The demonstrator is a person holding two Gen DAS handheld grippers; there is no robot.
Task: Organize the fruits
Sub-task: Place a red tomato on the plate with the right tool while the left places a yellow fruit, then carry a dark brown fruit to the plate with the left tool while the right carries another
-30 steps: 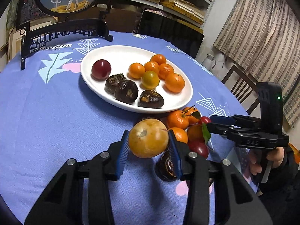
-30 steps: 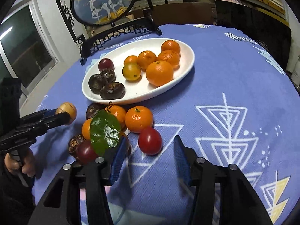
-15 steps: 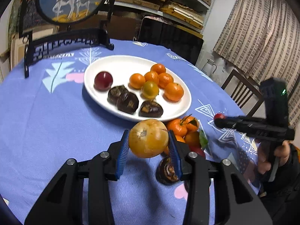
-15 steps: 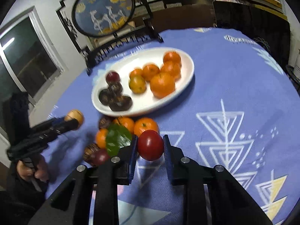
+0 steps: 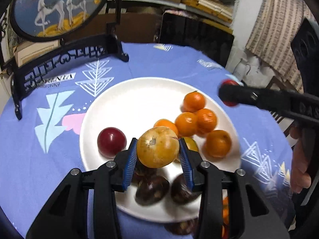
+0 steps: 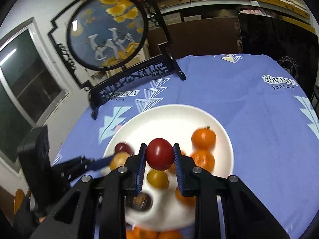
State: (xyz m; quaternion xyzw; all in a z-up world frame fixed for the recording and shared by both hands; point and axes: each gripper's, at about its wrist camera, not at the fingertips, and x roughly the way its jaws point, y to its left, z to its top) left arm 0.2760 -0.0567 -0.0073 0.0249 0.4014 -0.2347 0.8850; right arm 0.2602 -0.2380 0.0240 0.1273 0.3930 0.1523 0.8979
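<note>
So rn my left gripper (image 5: 158, 155) has a yellow-orange fruit (image 5: 158, 147) between the blue pads, which are starting to ease apart tho both are touching it, held up over the near half of the white plate (image 5: 127, 107). Right gripper (image 6: 160, 157) is clamped tight on a red tomato (image 6: 160, 153), also up above the plate, more twd the right side; from the left cam you can see it poking in w/ the tomato at its tip. On the plate: a dark red plum-ish fruit (image 5: 111, 142) on the left, a bunch of tangerines (image 5: 196, 117) on the right, a yellowish one behind my fruit, and some dark brown fruits (image 5: 152, 192) at the near edge, kinda blurry. Plate sits on the blue tablecloth (image 5: 39, 159), w/ a round deer screen (image 5: 57, 8) on a black stand at the back. A few more oranges peek out on the cloth just past the near rim
</note>
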